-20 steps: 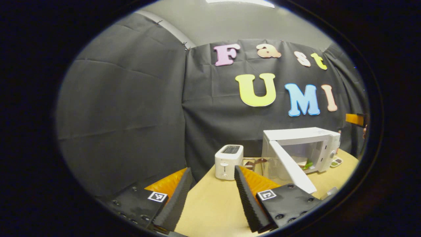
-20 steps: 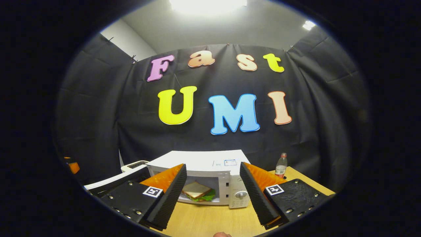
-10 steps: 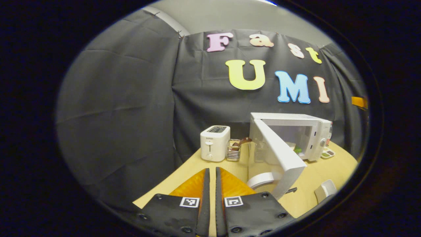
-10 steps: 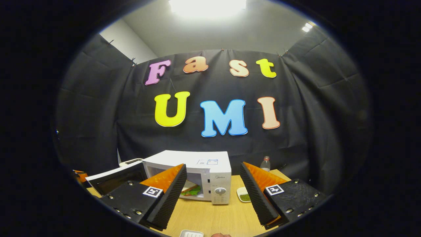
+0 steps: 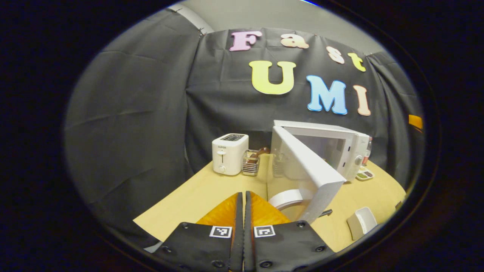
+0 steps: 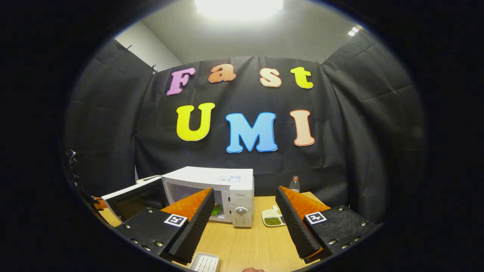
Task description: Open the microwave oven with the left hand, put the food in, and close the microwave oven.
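Nearest the left camera, the left gripper (image 5: 244,211) had its jaws pressed together with nothing between them, low over the pale wooden surface (image 5: 196,196). Just ahead and to its right stood the free edge of the microwave door (image 5: 310,172), swung wide on its hinge; a white roll of tape (image 5: 289,198) lay on the surface at the door's foot, and a small white dish (image 5: 361,226) lay further right.

Right gripper (image 6: 245,215): jaws spread wide, empty, held back from the oven. A white ribbed tray (image 6: 205,262) lay close below it.

Mid distance: microwave oven (image 6: 215,189), cavity open. The food (image 6: 216,210), seemingly a sandwich, showed as a sliver of green inside the cavity, mostly hidden behind a finger of the right gripper. A small dish of green bits (image 6: 273,218) sat beside the control panel.

Further back: white toaster (image 5: 229,153), wire basket (image 5: 250,162), bottle (image 6: 294,184) against the booth wall.

Judgement: loading looked done; only closing remained. The door should handle as a light, stiff panel on a free hinge, needing no grasp. Closed jaws pushed flat on its outer face near the free edge would give the best leverage. The glossy face may let the tips slide, and a hard shove might shift the oven.
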A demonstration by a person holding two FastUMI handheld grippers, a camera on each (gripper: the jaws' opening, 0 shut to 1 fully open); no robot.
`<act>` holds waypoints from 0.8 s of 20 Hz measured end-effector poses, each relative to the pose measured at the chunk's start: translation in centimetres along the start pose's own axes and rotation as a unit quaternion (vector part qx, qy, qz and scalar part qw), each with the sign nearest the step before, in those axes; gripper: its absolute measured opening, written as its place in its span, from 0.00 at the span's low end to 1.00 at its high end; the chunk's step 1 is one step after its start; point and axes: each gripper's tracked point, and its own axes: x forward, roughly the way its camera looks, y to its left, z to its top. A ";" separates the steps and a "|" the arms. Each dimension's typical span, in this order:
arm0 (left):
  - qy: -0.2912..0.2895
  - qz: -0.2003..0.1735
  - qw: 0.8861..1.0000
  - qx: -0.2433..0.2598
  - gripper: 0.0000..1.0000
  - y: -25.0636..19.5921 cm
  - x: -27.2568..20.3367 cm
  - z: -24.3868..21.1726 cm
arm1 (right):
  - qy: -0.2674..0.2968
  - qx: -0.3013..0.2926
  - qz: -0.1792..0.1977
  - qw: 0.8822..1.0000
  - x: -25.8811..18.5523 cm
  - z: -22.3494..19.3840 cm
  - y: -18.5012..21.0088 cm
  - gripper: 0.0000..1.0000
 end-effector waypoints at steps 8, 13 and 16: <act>-0.004 -0.038 0.999 0.028 0.08 -7.9 -0.6 0.9 | -0.005 0.010 0.005 1.000 -2.6 -0.1 -2.9 0.98; -0.003 -0.082 0.996 0.039 0.09 -13.4 0.4 2.1 | 0.007 0.011 0.010 1.000 -3.4 -1.0 -3.6 0.98; -0.005 -0.113 0.992 0.047 0.07 -16.4 1.6 2.8 | 0.008 0.007 -0.004 1.000 -3.1 -1.2 -4.4 0.98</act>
